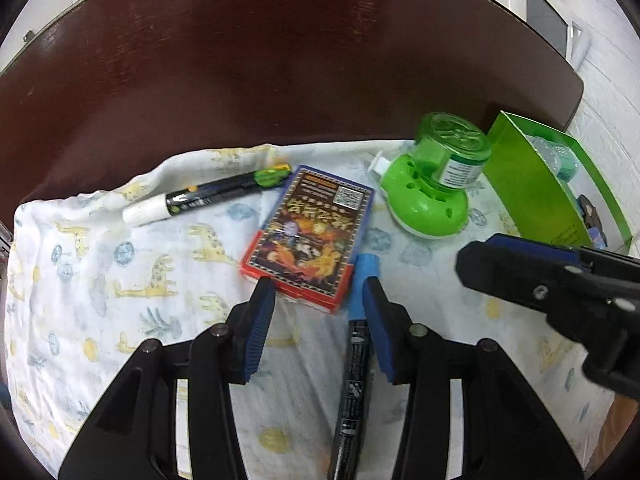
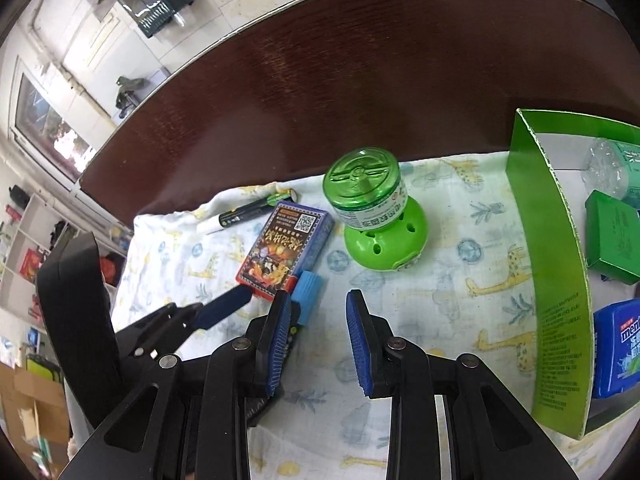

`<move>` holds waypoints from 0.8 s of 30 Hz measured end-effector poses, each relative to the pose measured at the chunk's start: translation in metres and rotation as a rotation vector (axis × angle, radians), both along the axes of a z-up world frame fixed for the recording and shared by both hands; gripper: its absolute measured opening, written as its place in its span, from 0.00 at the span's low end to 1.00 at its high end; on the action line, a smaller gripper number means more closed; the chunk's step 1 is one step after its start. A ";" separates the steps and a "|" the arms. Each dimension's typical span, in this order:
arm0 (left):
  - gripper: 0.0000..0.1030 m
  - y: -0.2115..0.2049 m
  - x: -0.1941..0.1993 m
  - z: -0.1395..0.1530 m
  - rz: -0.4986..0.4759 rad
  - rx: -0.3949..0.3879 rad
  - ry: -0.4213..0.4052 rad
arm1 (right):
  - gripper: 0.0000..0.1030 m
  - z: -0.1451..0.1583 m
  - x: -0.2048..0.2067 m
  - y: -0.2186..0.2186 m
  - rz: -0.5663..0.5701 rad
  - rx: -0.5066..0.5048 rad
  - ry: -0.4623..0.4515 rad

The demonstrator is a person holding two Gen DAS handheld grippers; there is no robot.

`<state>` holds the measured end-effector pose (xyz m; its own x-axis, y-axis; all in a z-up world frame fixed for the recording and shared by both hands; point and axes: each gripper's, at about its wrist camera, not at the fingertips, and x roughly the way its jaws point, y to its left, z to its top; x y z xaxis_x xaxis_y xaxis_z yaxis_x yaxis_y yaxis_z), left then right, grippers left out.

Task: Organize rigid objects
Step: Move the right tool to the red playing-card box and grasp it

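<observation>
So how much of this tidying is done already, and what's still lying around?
Partly done: the green box already holds a blue mint tin, a small green box and a clear bottle. Nothing is in hand; both the left tool and right tool are open. Still on the cloth: the card pack, blue-capped marker, green-tipped marker and green repellent device.

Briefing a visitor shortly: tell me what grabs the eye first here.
The bright green dome-shaped device stands out, upright mid-cloth. Right of it rises a green cardboard box, with a blue mint tin inside. Left of the device lies a colourful card box, on the giraffe-print cloth.
</observation>
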<state>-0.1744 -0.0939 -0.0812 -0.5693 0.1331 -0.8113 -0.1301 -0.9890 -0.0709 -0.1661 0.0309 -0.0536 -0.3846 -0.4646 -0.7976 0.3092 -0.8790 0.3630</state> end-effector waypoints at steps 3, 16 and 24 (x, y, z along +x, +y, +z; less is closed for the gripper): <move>0.46 -0.023 -0.001 -0.002 0.029 0.032 -0.014 | 0.30 0.002 -0.003 -0.001 0.001 0.017 0.011; 0.43 -0.049 0.005 -0.006 0.004 0.072 -0.006 | 0.33 -0.011 -0.029 -0.056 0.063 0.050 0.030; 0.44 -0.040 -0.016 -0.013 -0.047 0.074 -0.003 | 0.47 -0.039 -0.050 -0.060 -0.017 0.048 -0.037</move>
